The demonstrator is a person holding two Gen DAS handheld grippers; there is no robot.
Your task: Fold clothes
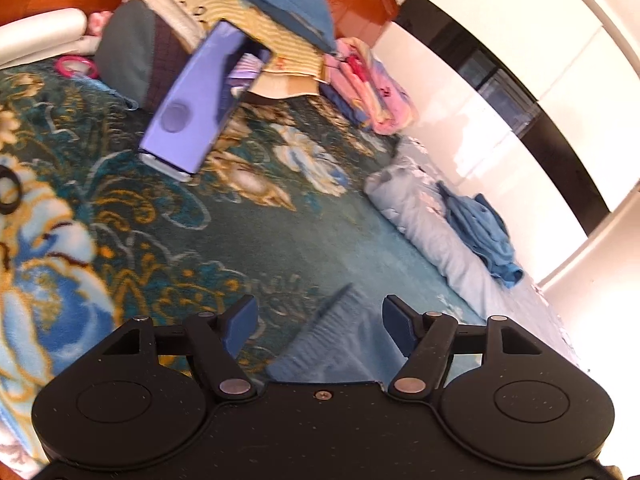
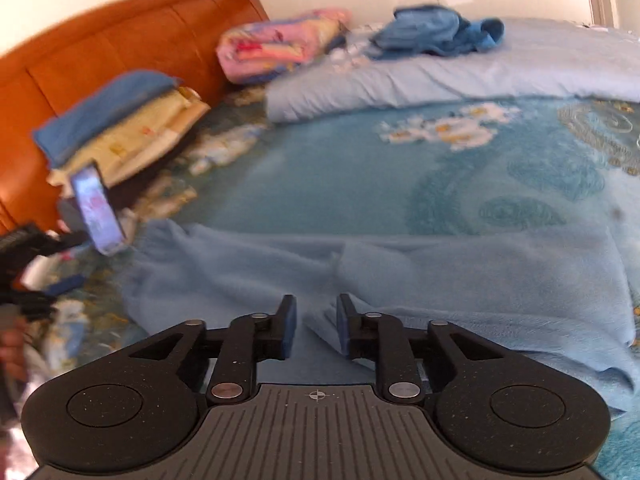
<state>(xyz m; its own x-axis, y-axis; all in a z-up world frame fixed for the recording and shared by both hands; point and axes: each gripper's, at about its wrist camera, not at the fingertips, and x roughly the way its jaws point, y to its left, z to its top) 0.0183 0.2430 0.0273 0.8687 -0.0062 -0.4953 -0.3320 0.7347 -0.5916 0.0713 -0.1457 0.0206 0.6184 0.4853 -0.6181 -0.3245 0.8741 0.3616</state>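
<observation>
The fleece garment (image 2: 400, 280) lies flat just before the right gripper (image 2: 316, 322), whose jaws stand slightly apart, pinching nothing. It looks soft, light and limp, so grip a hem or corner. The left gripper (image 1: 318, 324), at the garment's edge, is spread wide and empty.

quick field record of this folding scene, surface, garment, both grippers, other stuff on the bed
surface: patterned teal blanket on a bed
garment: light blue fleece garment lying spread out, not held
left gripper: open, nothing between the jaws
right gripper: open, narrow gap, over the garment
background: orange headboard; pink folded blanket; crumpled blue clothes
phone: propped upright near the headboard
</observation>
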